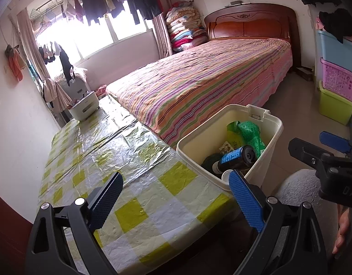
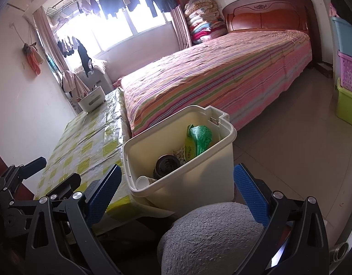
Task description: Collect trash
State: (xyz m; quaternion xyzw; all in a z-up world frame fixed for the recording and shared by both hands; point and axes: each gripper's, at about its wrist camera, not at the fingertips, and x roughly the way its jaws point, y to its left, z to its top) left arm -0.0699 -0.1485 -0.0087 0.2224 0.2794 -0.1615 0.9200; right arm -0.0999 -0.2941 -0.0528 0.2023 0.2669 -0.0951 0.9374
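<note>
The cream trash bin (image 2: 189, 178) stands on the floor between the checkered table (image 1: 134, 190) and the striped bed (image 1: 210, 84), touching the table's edge. It holds a dark bottle with a blue label (image 1: 235, 158), a white cup (image 2: 142, 181) and crumpled green wrappers (image 2: 199, 138). The left gripper (image 1: 176, 197) and the right gripper (image 2: 176, 192) are both spread wide and hold nothing.

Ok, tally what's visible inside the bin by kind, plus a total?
In the cream bin:
Dark cans/bottles: 2 (blue-labelled can, dark green bottle)
Green plastic wrappers: 2 ()
White paper cup: 1
Printed packet: 1
Total: 6
</note>
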